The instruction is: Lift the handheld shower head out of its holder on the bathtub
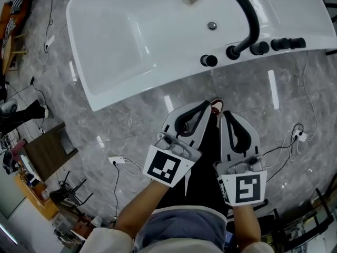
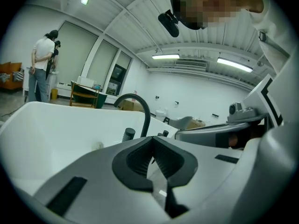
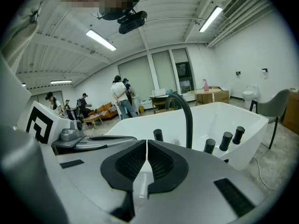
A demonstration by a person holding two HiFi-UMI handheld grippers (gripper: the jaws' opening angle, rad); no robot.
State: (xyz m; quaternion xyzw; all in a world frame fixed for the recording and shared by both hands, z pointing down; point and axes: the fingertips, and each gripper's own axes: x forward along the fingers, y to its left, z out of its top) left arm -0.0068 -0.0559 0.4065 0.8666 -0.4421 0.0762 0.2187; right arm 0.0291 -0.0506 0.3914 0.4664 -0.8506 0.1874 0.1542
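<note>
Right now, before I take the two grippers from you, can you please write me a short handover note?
Left gripper: shut, empty, short of the bathtub.
Right gripper: shut, empty, beside the left one.
On the rim ahead: black spout and a row of black fittings. I cannot tell which one is the shower head.
Done: nothing gripped or lifted.
Left: open one gripper, reach the shower head, grip it, lift it out of its holder.

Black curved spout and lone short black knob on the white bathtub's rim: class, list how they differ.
The black curved spout is long and thin, the lone short black knob stubby. The spout arches over the white bathtub; the knob stands upright on its rim. Both are black and rim-mounted.
</note>
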